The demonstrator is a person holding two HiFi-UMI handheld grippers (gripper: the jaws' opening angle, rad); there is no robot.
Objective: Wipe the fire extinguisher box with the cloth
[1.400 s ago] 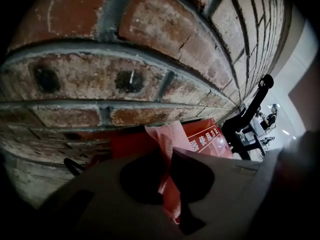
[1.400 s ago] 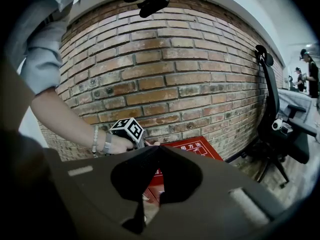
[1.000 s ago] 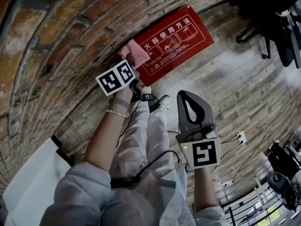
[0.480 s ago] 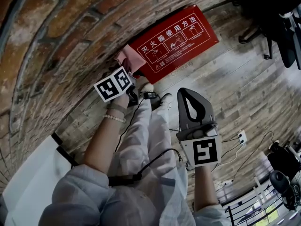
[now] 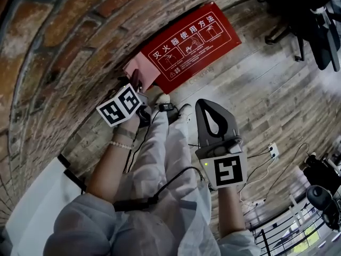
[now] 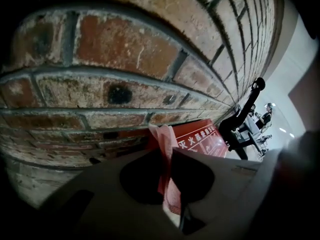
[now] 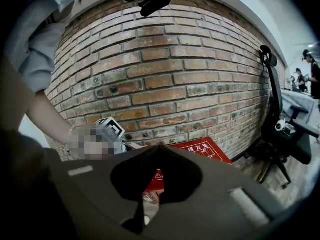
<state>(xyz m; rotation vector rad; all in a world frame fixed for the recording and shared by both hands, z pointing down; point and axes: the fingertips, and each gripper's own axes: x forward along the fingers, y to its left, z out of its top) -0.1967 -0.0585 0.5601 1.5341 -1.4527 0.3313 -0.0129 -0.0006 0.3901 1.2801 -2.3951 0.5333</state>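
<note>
A red fire extinguisher box (image 5: 192, 39) with white print stands against the brick wall on the floor. A pink cloth (image 5: 139, 70) lies against the box's left end, and my left gripper (image 5: 137, 81) is shut on it. In the left gripper view the cloth (image 6: 165, 156) is pinched between the jaws, with the box (image 6: 202, 140) just beyond and brick close ahead. My right gripper (image 5: 206, 104) hangs shut and empty above the person's legs, away from the box. In the right gripper view its tips (image 7: 157, 149) meet in front of the box (image 7: 202, 149).
The brick wall (image 5: 58, 52) runs along the left. A black office chair (image 5: 314, 25) stands on the wooden floor at the upper right and shows as the chair (image 7: 280, 129) in the right gripper view. A power strip (image 5: 273, 153) and cables lie right of the legs.
My left gripper has slid with the cloth leftward, toward the box's left end and nearer the person. The right gripper has stayed almost still.
</note>
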